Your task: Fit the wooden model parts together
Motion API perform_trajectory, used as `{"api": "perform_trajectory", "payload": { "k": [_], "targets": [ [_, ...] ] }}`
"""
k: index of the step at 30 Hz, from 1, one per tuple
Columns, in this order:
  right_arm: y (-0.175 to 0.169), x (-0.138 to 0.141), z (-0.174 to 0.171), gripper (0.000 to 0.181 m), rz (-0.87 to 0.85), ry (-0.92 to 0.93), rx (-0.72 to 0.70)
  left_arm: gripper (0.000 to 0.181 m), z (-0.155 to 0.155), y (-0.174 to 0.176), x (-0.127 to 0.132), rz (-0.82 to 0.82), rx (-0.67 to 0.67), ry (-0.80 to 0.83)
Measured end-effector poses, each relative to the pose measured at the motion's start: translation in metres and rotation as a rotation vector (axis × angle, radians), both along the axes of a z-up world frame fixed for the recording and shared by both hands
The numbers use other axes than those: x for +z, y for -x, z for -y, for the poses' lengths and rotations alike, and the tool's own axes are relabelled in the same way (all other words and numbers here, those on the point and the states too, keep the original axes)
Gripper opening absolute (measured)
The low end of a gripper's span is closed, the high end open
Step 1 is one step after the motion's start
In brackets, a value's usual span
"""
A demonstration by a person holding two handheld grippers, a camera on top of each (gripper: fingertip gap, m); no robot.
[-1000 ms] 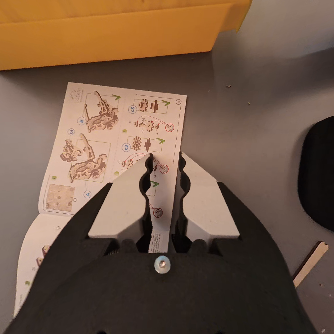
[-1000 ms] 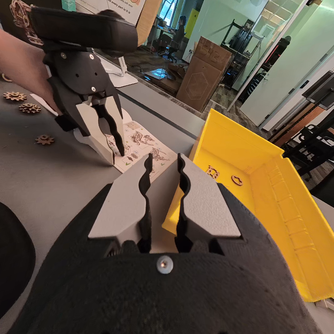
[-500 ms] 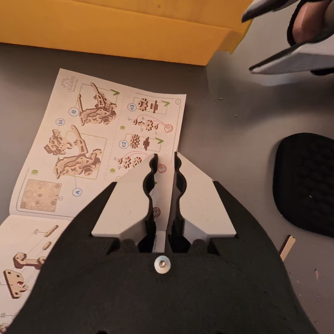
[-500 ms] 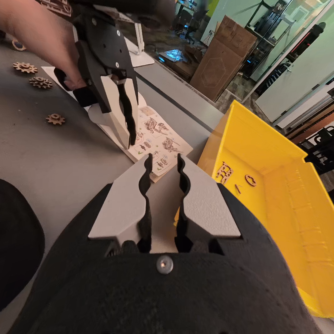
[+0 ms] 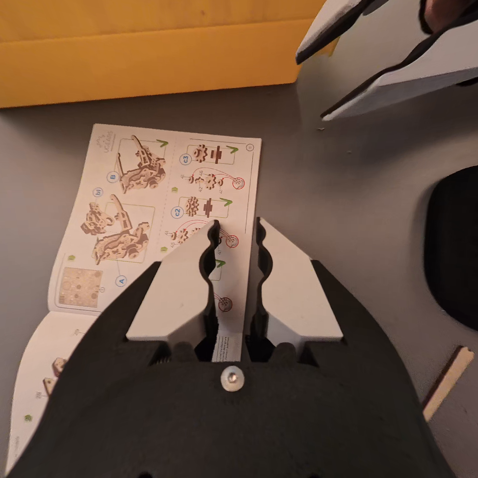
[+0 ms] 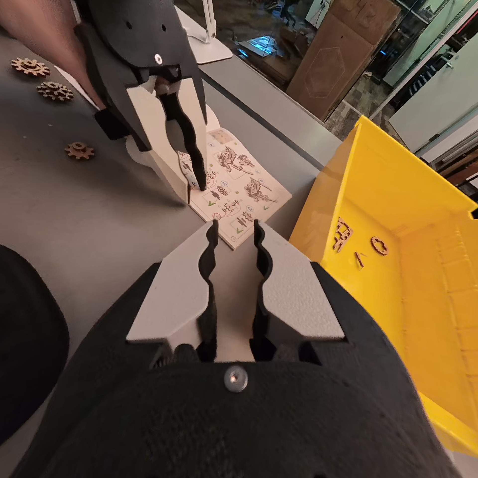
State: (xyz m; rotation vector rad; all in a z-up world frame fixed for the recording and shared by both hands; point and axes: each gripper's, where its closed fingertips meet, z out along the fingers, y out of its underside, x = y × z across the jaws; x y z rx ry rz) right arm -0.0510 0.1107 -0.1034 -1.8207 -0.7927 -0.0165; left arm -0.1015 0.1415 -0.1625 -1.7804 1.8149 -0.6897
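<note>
Left wrist view shows your left gripper over the instruction sheet, jaws parted, perhaps touching paper; your right gripper hovers open, empty, beside the yellow bin.

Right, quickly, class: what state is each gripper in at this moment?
Left gripper: open, holding nothing, poised over the instruction sheet.
Right gripper: open, holding nothing, above the grey table.
</note>
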Motion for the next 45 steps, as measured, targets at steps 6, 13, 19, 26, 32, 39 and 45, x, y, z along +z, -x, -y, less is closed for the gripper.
{"api": "perform_trajectory", "payload": {
  "k": [6, 13, 19, 26, 32, 39, 45],
  "targets": [
    [0.000, -0.001, 0.000, 0.027, 0.004, 0.002, 0.002, 0.011, -0.005, 0.001, 0.000, 0.004, 0.025, 0.038],
    [0.000, -0.002, 0.000, 0.027, 0.016, 0.002, 0.001, 0.041, -0.002, 0.003, 0.002, 0.001, -0.002, 0.018],
    [-0.003, 0.000, -0.001, 0.027, 0.009, -0.005, -0.008, 0.068, -0.001, -0.018, 0.006, 0.025, -0.013, -0.079],
    [-0.014, 0.010, -0.001, 0.022, -0.035, -0.025, -0.033, 0.068, 0.001, -0.046, -0.003, -0.032, -0.005, -0.043],
    [-0.015, 0.014, 0.000, 0.024, -0.036, -0.035, -0.035, 0.050, -0.003, -0.044, -0.002, -0.020, 0.009, -0.041],
    [-0.012, 0.010, 0.000, 0.024, -0.038, -0.016, -0.023, 0.047, -0.001, -0.039, 0.001, 0.014, 0.007, 0.046],
    [-0.007, -0.001, 0.001, 0.024, -0.016, 0.030, -0.004, 0.043, 0.000, -0.033, 0.002, 0.015, 0.006, 0.064]
  ]
}}
